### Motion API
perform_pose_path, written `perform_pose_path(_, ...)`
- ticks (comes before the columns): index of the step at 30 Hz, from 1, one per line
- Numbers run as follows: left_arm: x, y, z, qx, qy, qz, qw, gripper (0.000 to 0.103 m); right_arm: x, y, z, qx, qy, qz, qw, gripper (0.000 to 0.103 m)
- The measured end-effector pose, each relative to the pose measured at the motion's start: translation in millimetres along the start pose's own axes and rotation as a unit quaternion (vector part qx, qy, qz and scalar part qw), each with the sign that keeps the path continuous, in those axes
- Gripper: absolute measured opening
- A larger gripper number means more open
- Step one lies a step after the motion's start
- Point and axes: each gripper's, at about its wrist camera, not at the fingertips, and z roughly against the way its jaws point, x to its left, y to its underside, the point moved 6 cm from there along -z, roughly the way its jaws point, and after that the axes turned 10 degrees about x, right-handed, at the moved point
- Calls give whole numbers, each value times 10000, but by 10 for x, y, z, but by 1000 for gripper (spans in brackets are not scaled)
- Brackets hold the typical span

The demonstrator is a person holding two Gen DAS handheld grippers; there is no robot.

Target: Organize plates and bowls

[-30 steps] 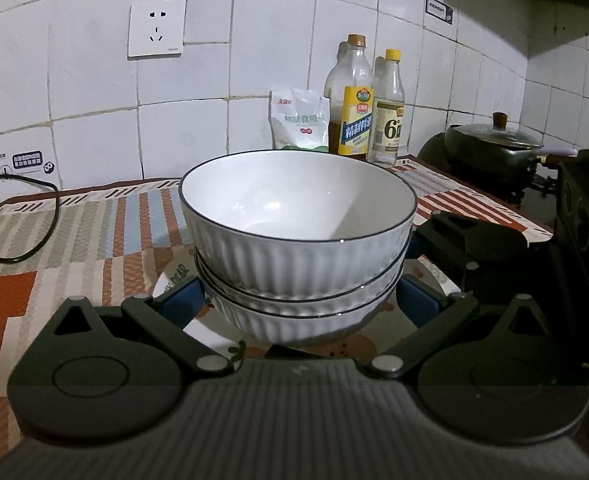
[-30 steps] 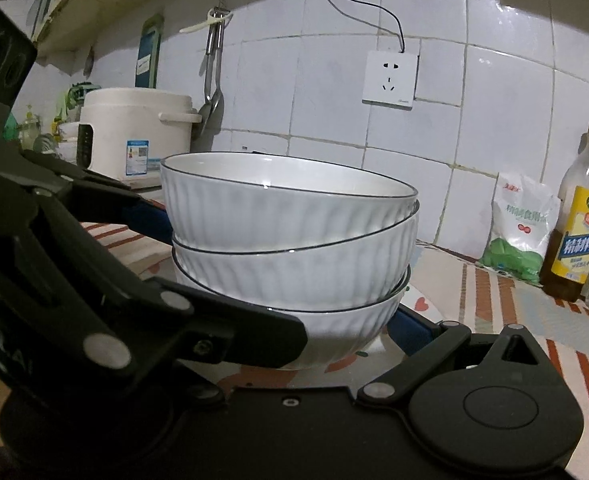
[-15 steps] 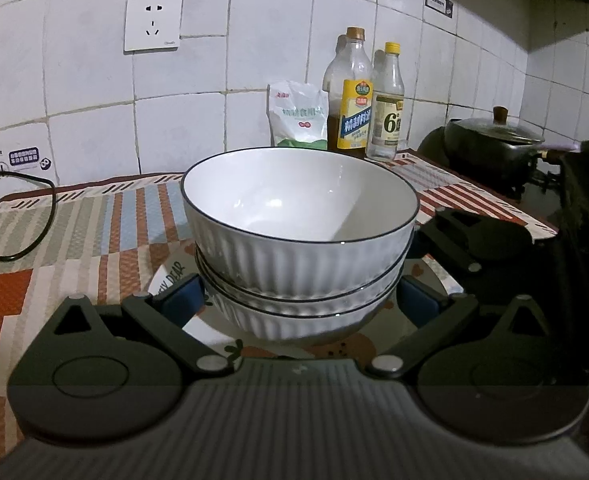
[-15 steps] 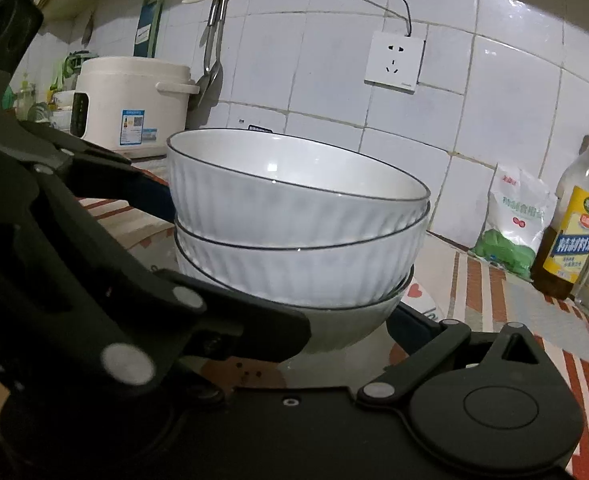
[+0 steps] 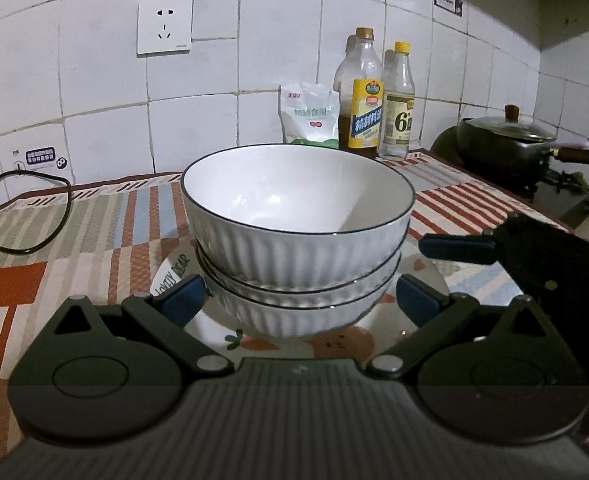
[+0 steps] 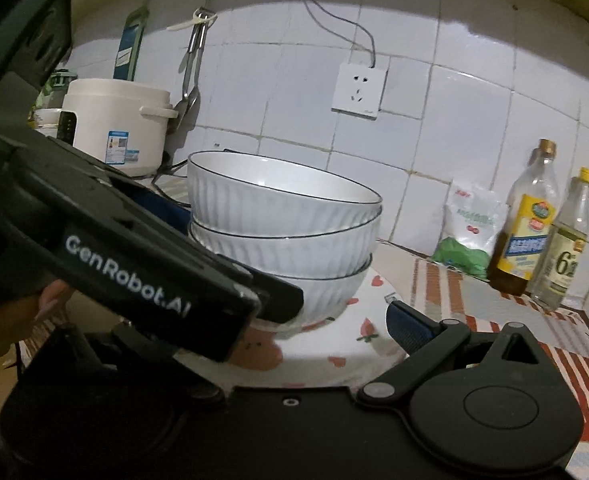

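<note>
Three white ribbed bowls with dark rims [image 5: 298,236] sit nested on a patterned plate [image 5: 170,276] on the striped cloth. My left gripper [image 5: 300,300] is open, with its blue pads close on either side of the lowest bowl; I cannot tell if they touch it. In the right wrist view the bowl stack [image 6: 282,232] stands a little ahead on the plate [image 6: 334,344]. My right gripper [image 6: 294,328] is open and holds nothing. Its left finger is hidden behind the left gripper's body [image 6: 126,276]. A right gripper pad [image 5: 454,246] shows beside the stack.
Two bottles [image 5: 364,96] and a white bag [image 5: 310,114] stand against the tiled wall. A lidded pot [image 5: 510,136] sits on the stove at right. A black cable [image 5: 26,216] lies at left. A rice cooker [image 6: 114,124] stands at the far left.
My right gripper has pulled back from the bowl stack and tilted, so the stack sits farther away in its view. The left gripper still flanks the lowest bowl.
</note>
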Motion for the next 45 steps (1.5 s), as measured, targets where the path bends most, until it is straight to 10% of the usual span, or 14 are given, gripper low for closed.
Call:
perform_pose_path(28,-138,443,1464,-641,-905,447,9928,103,-108,275,1274,-201,371,-1725,9841,103)
perform_pose_path(45,-337,739,1930,-590,-1637,989,9798,103,74,255,2076,-163,1722,-1706,9700,103)
